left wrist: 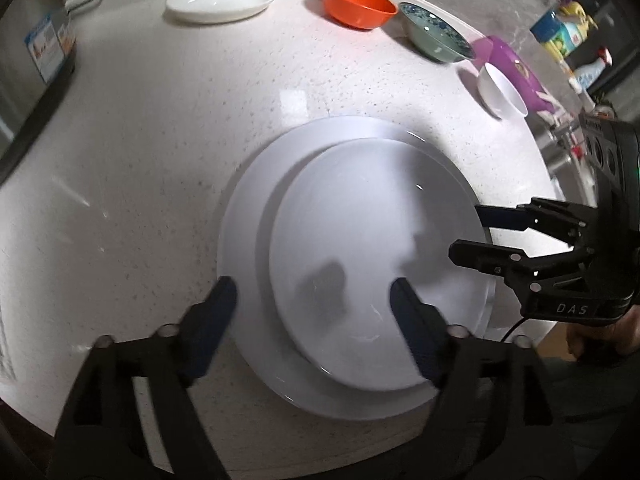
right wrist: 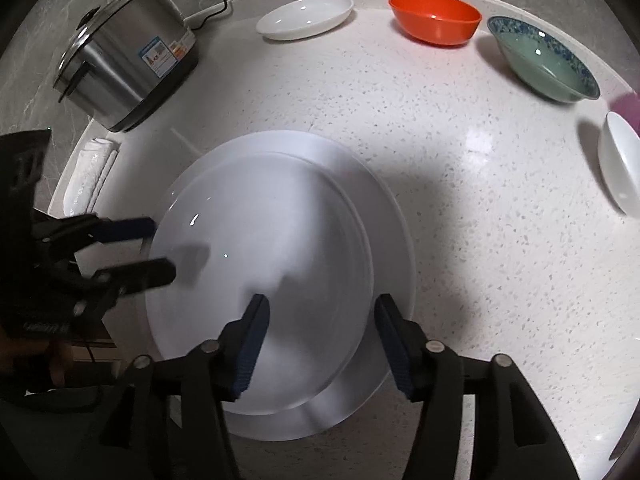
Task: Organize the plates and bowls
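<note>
We noted two white plates stacked on the bench (right wrist: 460,184): a smaller plate (left wrist: 360,248) sat off-centre on a larger plate (left wrist: 244,216), directly ahead of both sets of jaws. We judged them glazed ceramic: stiff, fairly heavy, slick and breakable. Any hold should pinch a rim edge, and the stack is best taken from opposite sides.

The left gripper (left wrist: 314,304) had its jaws spread wide with nothing between the pads; one finger hung over the larger plate's outer rim, the other over the smaller plate. The right gripper (right wrist: 322,332) stood moderately spread above the smaller plate's near edge and clamped nothing. Whether any pad grazed the glaze we could not tell. The remaining dishes lay well beyond the jaws: shallow white dish (right wrist: 306,16), orange bowl (right wrist: 436,18), blue-green bowl (right wrist: 544,60), white bowl (right wrist: 622,160).
</note>
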The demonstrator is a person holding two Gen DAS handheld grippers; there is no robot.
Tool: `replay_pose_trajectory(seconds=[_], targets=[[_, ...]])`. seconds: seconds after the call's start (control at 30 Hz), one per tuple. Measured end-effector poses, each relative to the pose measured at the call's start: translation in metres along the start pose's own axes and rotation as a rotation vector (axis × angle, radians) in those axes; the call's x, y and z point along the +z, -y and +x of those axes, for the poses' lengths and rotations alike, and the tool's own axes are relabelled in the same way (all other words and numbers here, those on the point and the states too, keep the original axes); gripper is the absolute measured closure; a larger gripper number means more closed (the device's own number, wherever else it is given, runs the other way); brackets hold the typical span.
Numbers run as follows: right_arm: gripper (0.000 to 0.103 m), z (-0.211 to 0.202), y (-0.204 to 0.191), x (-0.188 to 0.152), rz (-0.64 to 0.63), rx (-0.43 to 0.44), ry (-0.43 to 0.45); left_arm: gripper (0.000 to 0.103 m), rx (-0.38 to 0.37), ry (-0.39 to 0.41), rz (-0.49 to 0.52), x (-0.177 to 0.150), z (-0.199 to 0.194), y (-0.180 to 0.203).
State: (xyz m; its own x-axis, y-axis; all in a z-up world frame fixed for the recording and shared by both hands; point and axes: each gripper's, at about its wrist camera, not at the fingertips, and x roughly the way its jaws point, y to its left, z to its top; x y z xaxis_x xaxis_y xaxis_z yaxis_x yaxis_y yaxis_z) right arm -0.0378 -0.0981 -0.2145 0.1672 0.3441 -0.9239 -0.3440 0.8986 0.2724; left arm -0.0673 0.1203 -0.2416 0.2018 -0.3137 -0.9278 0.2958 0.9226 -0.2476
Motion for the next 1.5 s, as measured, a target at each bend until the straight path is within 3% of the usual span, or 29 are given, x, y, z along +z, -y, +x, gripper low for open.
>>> replay_pose_trajectory(seconds=[0.07, 0.47, 0.63, 0.7, 0.77, 0.87, 1.0, 1.13, 1.2, 1.3, 1.4, 1.5], targets=[[0.042, -0.001, 0.002, 0.001, 0.005, -0.001, 0.006, 0.013, 0.002, 0.000, -0.008, 0.000, -0.001, 0.000], [0.034, -0.012, -0.004, 0.001, -0.027, -0.074, 0.039, 0.013, 0.022, 0.058, -0.061, 0.009, -0.029, -0.024], [0.034, -0.037, 0.008, 0.013, 0.008, -0.075, 0.128, 0.013, 0.020, 0.124, -0.082, 0.033, -0.046, -0.048], [0.033, -0.045, 0.015, 0.026, 0.021, -0.090, 0.171, 0.013, 0.037, 0.128, -0.083, 0.051, -0.047, -0.058], [0.033, -0.052, 0.021, 0.047, 0.026, -0.104, 0.201, 0.013, 0.104, 0.138, -0.104, 0.073, -0.048, -0.071], [0.033, -0.061, 0.021, 0.082, 0.023, -0.069, 0.258, 0.013, 0.129, 0.198, -0.141, 0.108, -0.050, -0.088], [0.032, -0.069, 0.021, 0.136, 0.046, 0.050, 0.322, 0.013, 0.163, 0.266, -0.180, 0.160, -0.048, -0.113], [0.032, -0.058, 0.034, 0.198, 0.179, 0.191, 0.352, 0.015, 0.170, 0.287, -0.235, 0.214, -0.040, -0.140], [0.032, -0.042, 0.038, 0.230, 0.233, 0.226, 0.342, 0.015, 0.177, 0.292, -0.238, 0.241, -0.033, -0.151], [0.039, -0.010, 0.039, 0.258, 0.294, 0.234, 0.285, 0.026, 0.182, 0.270, -0.251, 0.272, -0.019, -0.168], [0.042, 0.019, 0.035, 0.272, 0.324, 0.234, 0.221, 0.032, 0.163, 0.228, -0.266, 0.294, -0.005, -0.187], [0.043, 0.039, 0.031, 0.279, 0.333, 0.199, 0.176, 0.046, 0.144, 0.176, -0.277, 0.309, 0.009, -0.205]])
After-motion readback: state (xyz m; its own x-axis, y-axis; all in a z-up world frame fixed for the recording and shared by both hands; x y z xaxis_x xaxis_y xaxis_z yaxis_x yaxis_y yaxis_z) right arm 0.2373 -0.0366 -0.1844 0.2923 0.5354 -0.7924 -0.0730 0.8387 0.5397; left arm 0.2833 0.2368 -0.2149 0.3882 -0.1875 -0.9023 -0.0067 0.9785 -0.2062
